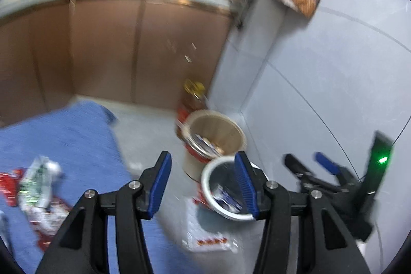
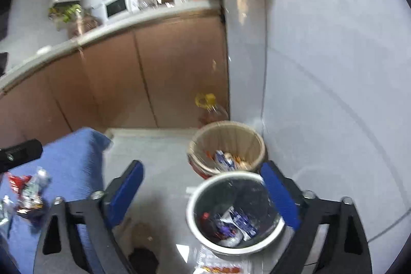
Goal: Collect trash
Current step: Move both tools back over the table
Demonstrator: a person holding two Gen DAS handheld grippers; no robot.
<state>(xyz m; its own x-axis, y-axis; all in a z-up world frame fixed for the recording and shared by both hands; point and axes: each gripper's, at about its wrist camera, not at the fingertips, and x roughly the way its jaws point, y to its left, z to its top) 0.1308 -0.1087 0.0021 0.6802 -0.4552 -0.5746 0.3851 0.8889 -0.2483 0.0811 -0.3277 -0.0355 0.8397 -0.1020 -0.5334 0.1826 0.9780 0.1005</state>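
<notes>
A white-rimmed trash bin (image 2: 197, 199) with wrappers inside stands on the floor; it also shows in the left wrist view (image 1: 205, 180). Behind it is a beige bucket (image 2: 253, 138) holding wrappers, also in the left wrist view (image 1: 231, 129). Crumpled wrappers (image 1: 36, 184) lie on a blue cloth (image 1: 69, 135); they also show in the right wrist view (image 2: 30, 193). My left gripper (image 1: 203, 182) is open and empty above the floor beside the bin. My right gripper (image 2: 203, 193) is open and empty over the white-rimmed bin, and shows in the left wrist view (image 1: 305, 163).
Brown cabinet doors (image 1: 108, 48) under a cluttered counter stand behind. An oil bottle with a yellow cap (image 2: 208, 104) sits in the corner by the white wall (image 2: 334, 68). A printed plastic bag (image 1: 205, 235) lies on the grey floor.
</notes>
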